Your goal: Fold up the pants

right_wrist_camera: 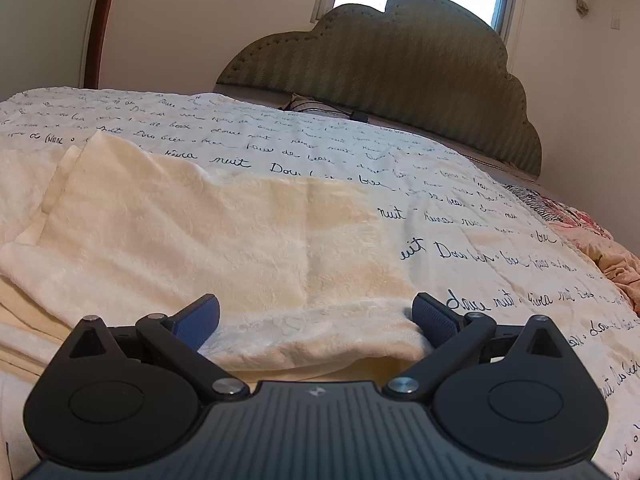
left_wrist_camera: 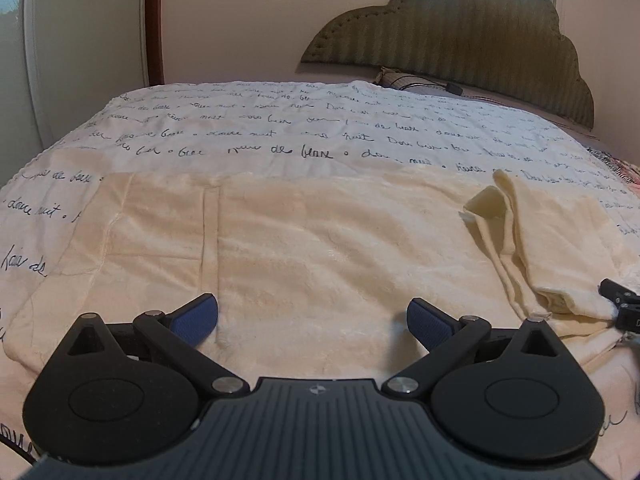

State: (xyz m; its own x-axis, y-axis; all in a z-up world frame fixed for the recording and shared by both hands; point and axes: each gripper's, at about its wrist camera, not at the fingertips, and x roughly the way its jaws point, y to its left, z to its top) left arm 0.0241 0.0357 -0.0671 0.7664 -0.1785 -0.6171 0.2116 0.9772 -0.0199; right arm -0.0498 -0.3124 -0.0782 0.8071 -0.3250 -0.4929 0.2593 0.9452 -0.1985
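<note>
The cream fleece pants point(left_wrist_camera: 320, 240) lie spread flat across the near part of the bed, on a white blanket point(left_wrist_camera: 280, 128) printed with black handwriting; no box, basket or other container shows in either view; the left gripper point(left_wrist_camera: 312, 320) hovers low over the middle of the pants, its jaws wide apart with only fabric lying between the 2 blue pads point(left_wrist_camera: 196, 318); the right gripper point(right_wrist_camera: 316, 320) sits at a near edge of the pants point(right_wrist_camera: 200, 240), its jaws also wide apart, and a rolled hem lies between them, close to the right pad, though I cannot tell whether it touches; in the left view a part of the pants is folded back on the right, leaving a raised crease and a small upturned corner; beyond the pants the blanket runs bare up to a green scalloped headboard point(right_wrist_camera: 380, 60); a striped pillow point(left_wrist_camera: 404, 80) is half hidden at its foot; the right gripper's tip point(left_wrist_camera: 622, 306) is cut off at the left view's edge.
</note>
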